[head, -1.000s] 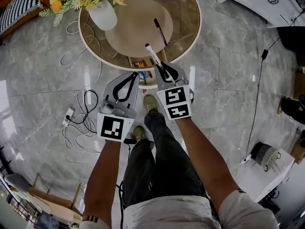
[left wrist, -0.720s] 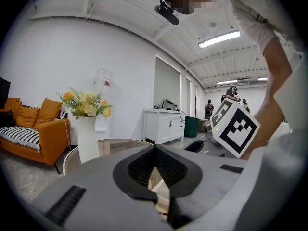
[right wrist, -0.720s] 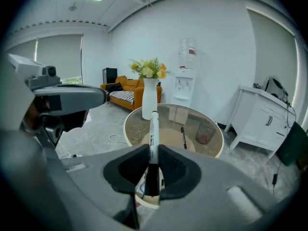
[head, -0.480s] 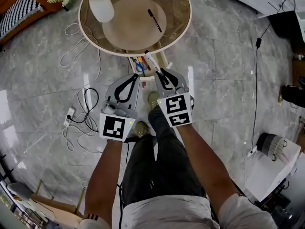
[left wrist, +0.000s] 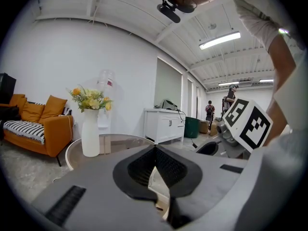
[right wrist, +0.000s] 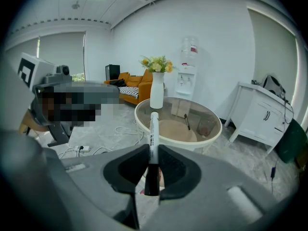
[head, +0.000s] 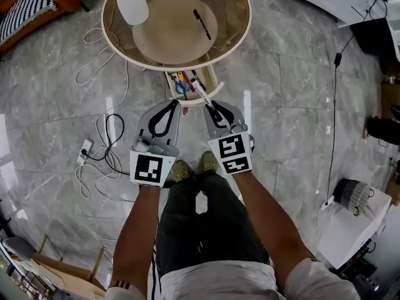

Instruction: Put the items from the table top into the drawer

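In the head view, the right claw (head: 210, 105) is seen just short of the round worktop (head: 234, 39), pinched on a white marker (head: 201, 89) whose tip is set over the open drawer (head: 186, 102) under the worktop's near rim; a black pen (head: 202, 24) is seen on the worktop. In the left gripper view, the left claw (left wrist: 155, 150) is shown pressed together and empty, near the worktop. In the right gripper view, the marker is clamped between the pads and pointed at the worktop.

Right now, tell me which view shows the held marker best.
The right gripper view: the marker fills the centre, clamped between the right gripper's jaws. The head view shows it small. The left gripper view misses it.
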Motion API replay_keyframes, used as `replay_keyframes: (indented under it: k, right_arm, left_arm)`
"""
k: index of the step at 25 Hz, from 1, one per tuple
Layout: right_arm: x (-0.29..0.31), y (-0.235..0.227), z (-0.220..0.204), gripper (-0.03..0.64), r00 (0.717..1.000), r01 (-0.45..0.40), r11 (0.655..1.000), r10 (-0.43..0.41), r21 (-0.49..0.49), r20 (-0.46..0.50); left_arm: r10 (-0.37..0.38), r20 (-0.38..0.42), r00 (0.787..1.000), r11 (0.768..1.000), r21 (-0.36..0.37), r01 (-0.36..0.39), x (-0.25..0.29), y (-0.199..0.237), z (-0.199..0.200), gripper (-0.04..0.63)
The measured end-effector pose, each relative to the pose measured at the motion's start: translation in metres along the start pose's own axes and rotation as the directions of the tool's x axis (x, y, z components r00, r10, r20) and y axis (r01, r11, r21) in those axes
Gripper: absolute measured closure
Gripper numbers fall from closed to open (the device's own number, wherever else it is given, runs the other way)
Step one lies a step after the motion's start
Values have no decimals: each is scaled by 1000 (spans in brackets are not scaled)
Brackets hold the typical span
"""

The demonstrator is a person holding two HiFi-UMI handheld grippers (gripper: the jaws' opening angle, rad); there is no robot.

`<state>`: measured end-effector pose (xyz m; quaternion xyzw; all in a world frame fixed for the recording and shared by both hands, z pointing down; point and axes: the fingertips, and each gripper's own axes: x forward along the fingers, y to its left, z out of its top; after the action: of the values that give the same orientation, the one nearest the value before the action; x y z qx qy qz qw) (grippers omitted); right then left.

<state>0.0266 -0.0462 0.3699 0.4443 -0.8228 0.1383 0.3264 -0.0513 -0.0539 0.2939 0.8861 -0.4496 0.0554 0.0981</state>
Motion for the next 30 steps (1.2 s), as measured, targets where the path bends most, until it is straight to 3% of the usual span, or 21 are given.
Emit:
replay_keyframes:
  k: [5,22,30]
  right_arm:
    - [26,-16,-36,551,1000,-19,999,18,-33,-8]
    - [161,-55,-147,551,997,-77,984,74,-163,-28]
    - [218,-61,-172,551,996,-87,987,87,-138,-8]
  left_arm:
    - [30,8,1000,1000,-9,-30,15,0,-40,597]
    - [74,49,996,995,63,-77,92,39,-181,597]
    - [64,78,995,992,104,-72,123,56,-232,597]
